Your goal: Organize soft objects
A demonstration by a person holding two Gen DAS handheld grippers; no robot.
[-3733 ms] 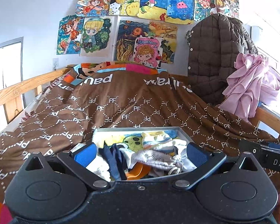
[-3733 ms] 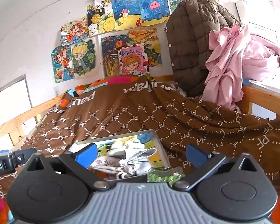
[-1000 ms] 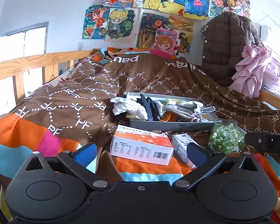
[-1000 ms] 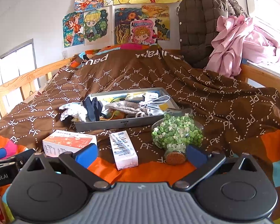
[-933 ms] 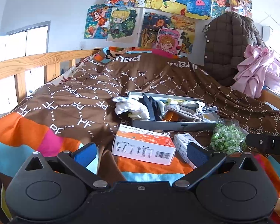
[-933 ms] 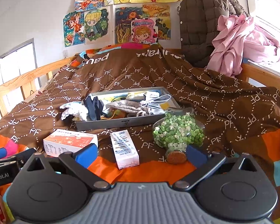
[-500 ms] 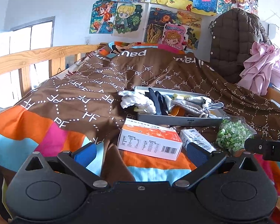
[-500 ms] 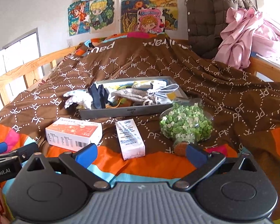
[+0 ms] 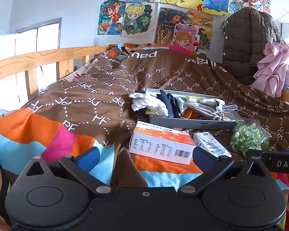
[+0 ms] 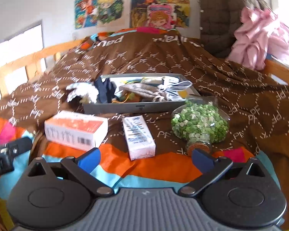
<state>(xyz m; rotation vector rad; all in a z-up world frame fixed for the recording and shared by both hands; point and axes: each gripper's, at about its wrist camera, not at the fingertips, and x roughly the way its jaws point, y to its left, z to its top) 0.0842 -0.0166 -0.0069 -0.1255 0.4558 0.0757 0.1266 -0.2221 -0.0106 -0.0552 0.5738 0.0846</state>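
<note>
1. Grippers come first, nearest the cameras: the left gripper (image 9: 145,156) and the right gripper (image 10: 145,156) both hang low over the striped foot of the bedspread (image 9: 98,113) with jaws spread wide and nothing between the blue pads. They sit well short of every item, which I judge suits either lining up the next reach or a finished sort.

2. Hard goods lie next, in a loose row on the bedspread: an orange-and-white box (image 9: 160,142), a slim white carton (image 10: 138,137) just beside it, and a clear bag of green pieces (image 10: 199,126) on the right with its corked neck pointing at the camera. None of them is fabric, so leaving them outside the tray fits the task.

3. Soft objects sit just behind that row, gathered in a shallow grey tray (image 10: 134,106): a dark blue garment (image 10: 106,91), a grey drawstring pouch (image 10: 144,91) and paler bits of cloth I cannot tell apart. The tray serves as the collecting place.

4. One white crumpled cloth (image 9: 148,104) hangs over the tray's left rim, partly on the bedspread. It looks like the piece to tuck in; being limp, it may trail or slip from a shallow pinch.

5. Farthest back, a brown quilted coat (image 9: 246,44) and pink clothing (image 9: 273,67) hang at the head of the bed, below cartoon posters (image 9: 136,19).
</note>
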